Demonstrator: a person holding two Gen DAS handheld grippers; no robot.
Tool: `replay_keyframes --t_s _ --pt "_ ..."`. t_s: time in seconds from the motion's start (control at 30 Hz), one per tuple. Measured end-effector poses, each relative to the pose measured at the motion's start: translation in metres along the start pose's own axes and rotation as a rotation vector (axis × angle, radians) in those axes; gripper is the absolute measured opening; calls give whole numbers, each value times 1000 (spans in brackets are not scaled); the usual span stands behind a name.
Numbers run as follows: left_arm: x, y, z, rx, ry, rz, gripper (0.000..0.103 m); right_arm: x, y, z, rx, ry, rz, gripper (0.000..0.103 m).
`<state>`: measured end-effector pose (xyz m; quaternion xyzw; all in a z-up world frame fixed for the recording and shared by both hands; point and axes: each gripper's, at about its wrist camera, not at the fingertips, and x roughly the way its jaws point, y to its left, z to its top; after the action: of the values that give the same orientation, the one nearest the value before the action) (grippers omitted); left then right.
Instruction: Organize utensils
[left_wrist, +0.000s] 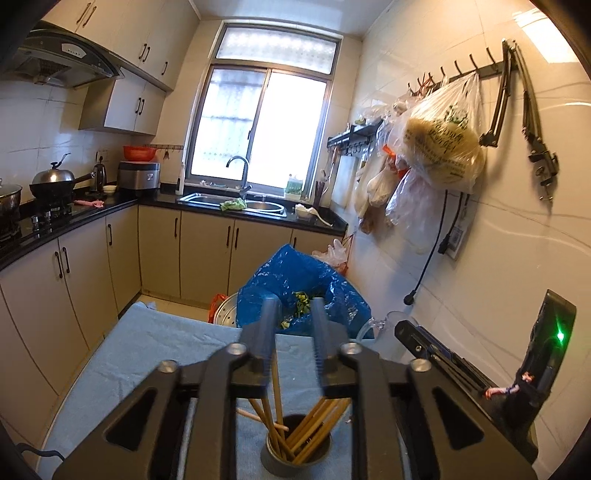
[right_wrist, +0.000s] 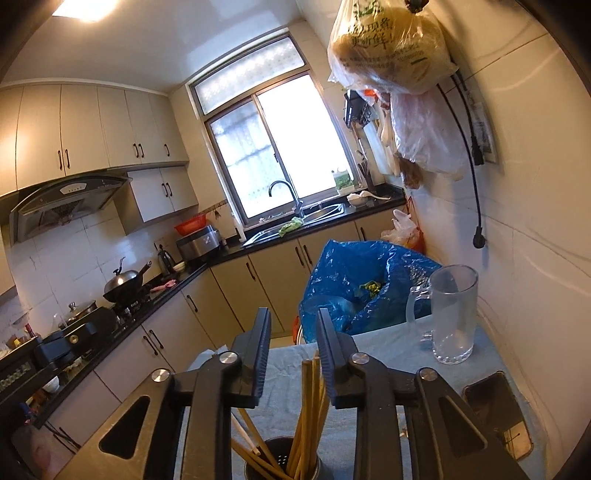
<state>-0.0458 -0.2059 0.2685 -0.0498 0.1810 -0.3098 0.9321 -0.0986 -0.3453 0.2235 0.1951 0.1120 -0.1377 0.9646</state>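
Left wrist view: the left gripper (left_wrist: 293, 317) has its fingers a little apart over a round holder (left_wrist: 298, 448) full of chopsticks (left_wrist: 314, 424), and one stick pokes up beside the left finger. Right wrist view: the right gripper (right_wrist: 293, 332) is a little apart too, pinching nothing. Farther off, a glass mug (right_wrist: 452, 314) stands on the blue cloth (right_wrist: 388, 354), then a blue bag (right_wrist: 354, 280).

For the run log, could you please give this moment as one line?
left tool: open | right tool: open | chopsticks: standing in holder, unheld | glass mug: empty
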Motion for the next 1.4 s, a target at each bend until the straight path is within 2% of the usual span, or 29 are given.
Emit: replay_keyframes --t_s 0.1,0.23,0.37,0.53,0.73,1.03,1.4 --pt "-24 -1 -2 6 -27 1 34 -16 0 2 -1 -8 -6 30" --pt "-55 1 -12 29 -49 18 56 -40 -2 -3 -4 -2 -15 38" --pt "-82 7 -28 33 -51 52 66 -60 -7 -15 -2 15 -34 45" --pt "-106 16 -49 18 -20 86 78 -82 -15 -35 31 63 -57 47" --pt "-128 26 -81 3 33 130 85 -100 -22 -61 83 113 -83 51" --pt "-149 44 -136 -3 110 230 86 -122 -13 -104 92 176 -124 52" --pt "-187 69 -150 -33 59 352 94 -140 7 -140 24 233 -169 55"
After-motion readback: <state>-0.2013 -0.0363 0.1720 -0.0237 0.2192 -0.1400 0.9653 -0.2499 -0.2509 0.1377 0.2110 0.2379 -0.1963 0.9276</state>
